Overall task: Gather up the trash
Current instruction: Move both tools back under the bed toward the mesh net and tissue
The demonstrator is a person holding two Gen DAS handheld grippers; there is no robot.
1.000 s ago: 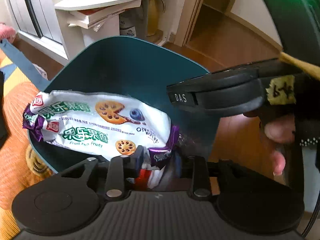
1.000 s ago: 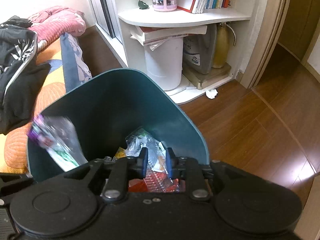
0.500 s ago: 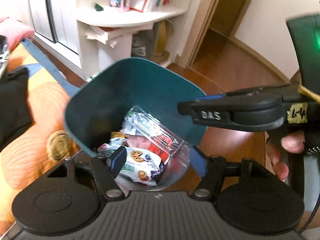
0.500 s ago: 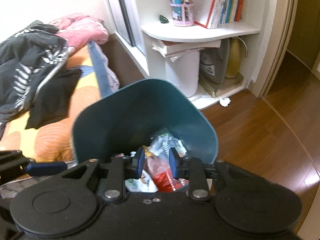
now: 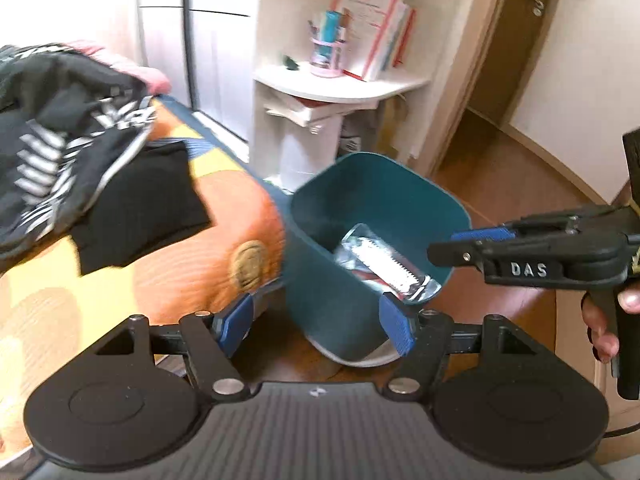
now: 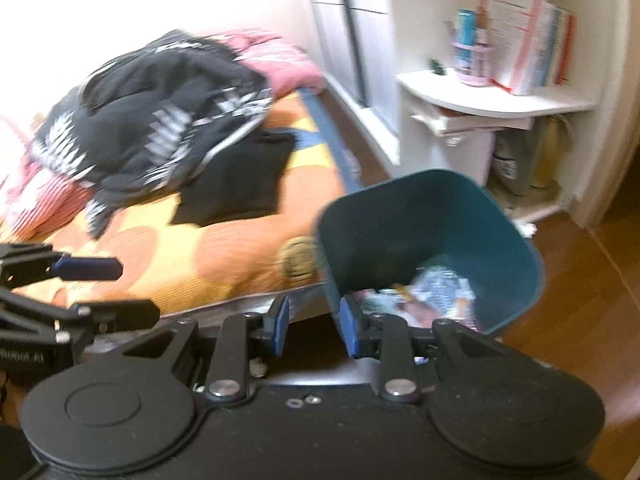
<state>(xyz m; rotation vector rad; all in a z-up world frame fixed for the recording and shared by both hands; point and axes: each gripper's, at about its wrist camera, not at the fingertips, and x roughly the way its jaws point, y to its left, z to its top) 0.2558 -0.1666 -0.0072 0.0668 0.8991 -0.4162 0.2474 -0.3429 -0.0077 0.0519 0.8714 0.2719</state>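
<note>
Right by the edge of the bed (image 5: pixel 224 216), there's a teal trash bin (image 5: pixel 400 184) sitting on the wood floor (image 5: pixel 500 192), touching or nearly touching the mattress corner. It's already got trash in it: a clear crinkly plastic pack (image 5: pixel 380 264) on top, and from the right-hand camera a jumble of wrappers (image 6: pixel 432 292) underneath.

The left gripper (image 5: pixel 316 326) has its jaws spread wide with nothing between them, hanging above the near side of the bin. The right gripper (image 6: pixel 314 326) is parted too, narrower gap, also empty, with its right-side finger sitting just at the bin's near rim. Both look like they're done with this drop.

What could go wrong, as far as I can judge:

- That right finger is so close to the rim that a careless pull sideways might hook the bin and tip it. It looks light, and the wrappers would spill back out onto the floor.
- The clear pack looks to lean up the bin wall rather than lie flat. A bump could flip it out.
- Both views are blurry, so things are clearly moving fast. The two grippers are near each other and could clip one another.
- The pile of dark clothes (image 6: pixel 160 120) on the bed isn't trash, and a hurried grab there could snag fabric instead.
- There's a small white crumpled bit (image 6: pixel 528 228) on the floor by the white shelf unit (image 6: pixel 496 104). Can't tell what it is, but it'd be easy to miss.
</note>
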